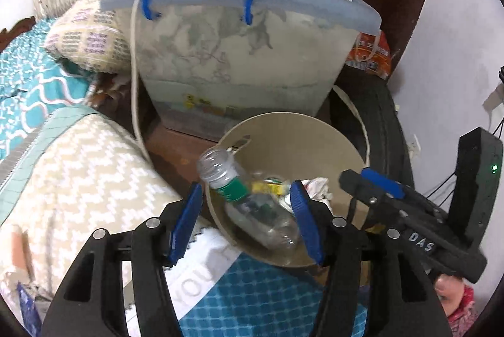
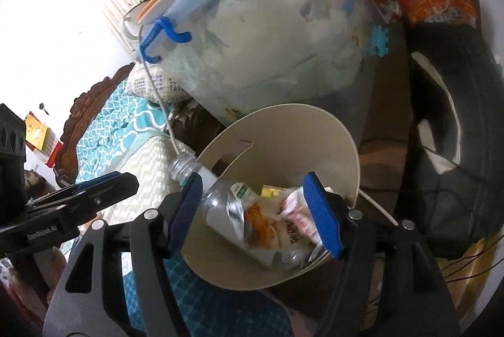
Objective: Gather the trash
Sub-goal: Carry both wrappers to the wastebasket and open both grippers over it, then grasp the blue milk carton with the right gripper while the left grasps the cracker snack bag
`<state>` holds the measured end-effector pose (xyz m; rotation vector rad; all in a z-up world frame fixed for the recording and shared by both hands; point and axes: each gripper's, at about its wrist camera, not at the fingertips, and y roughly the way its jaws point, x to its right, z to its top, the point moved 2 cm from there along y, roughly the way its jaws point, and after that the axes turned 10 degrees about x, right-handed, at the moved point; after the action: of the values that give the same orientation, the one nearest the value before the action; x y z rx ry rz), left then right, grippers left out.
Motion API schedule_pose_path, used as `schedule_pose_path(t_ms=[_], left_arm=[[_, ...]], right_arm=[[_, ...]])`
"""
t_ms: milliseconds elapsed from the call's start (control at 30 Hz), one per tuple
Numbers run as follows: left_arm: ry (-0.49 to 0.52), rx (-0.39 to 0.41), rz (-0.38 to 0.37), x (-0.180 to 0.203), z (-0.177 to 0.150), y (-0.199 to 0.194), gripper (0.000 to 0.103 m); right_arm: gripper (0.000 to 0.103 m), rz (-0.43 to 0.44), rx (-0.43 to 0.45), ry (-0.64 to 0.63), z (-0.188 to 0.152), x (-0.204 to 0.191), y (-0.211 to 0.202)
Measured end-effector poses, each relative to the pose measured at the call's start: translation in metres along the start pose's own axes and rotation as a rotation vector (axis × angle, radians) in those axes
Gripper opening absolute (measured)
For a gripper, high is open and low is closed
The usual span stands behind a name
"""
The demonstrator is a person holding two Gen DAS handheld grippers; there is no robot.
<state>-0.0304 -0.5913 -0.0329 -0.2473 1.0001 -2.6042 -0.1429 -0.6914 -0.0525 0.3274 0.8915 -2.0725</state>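
Note:
A round beige waste bin point(image 1: 299, 141) stands beside the bed, just under both grippers. A clear plastic bottle point(image 1: 252, 204) with a green label lies tilted over the bin's near rim, neck up and left, blurred. It lies between the spread fingers of my left gripper point(image 1: 247, 223), which is open and does not press on it. In the right wrist view the bottle point(image 2: 217, 204) and a crumpled orange-and-white snack wrapper point(image 2: 283, 223) lie in the bin point(image 2: 315, 132). My right gripper point(image 2: 253, 214) is open over them. Yellow and white scraps lie deeper in the bin.
A large translucent storage box point(image 1: 236, 53) with a blue handle stands right behind the bin. The bed with a teal cover point(image 1: 28, 69) and patterned pillow point(image 1: 91, 37) is at left. A black bag point(image 2: 456, 148) and orange bag point(image 2: 434, 0) sit to the right. A white cord point(image 1: 135, 69) hangs down.

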Motion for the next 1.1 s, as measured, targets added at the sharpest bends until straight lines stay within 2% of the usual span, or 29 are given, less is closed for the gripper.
schedule_pose_path(t_ms=[333,667,833,1000,1100], left_arm=[[-0.044,0.030,0.090,-0.034,-0.027,-0.040,0.056],[-0.128,0.057,0.196,-0.084,-0.069,-0.091,0.061],[-0.158,0.074,0.237,-0.110,-0.107,-0.129,0.061],[-0.148,0.080,0.243,-0.123,-0.154,-0.170,0.061],[-0.208,0.084,0.252,-0.143,-0.180,-0.199,0.061]], right_arm=[[0.068,0.061,-0.003,-0.042,-0.014,-0.041,-0.012],[0.068,0.153,-0.080,-0.111,-0.049,-0.103,-0.006],[0.068,0.202,-0.130,-0.144,-0.071,-0.135,-0.001],[0.068,0.254,-0.206,-0.200,-0.098,-0.171,0.008],[0.067,0.303,-0.265,-0.219,-0.117,-0.195,0.014]])
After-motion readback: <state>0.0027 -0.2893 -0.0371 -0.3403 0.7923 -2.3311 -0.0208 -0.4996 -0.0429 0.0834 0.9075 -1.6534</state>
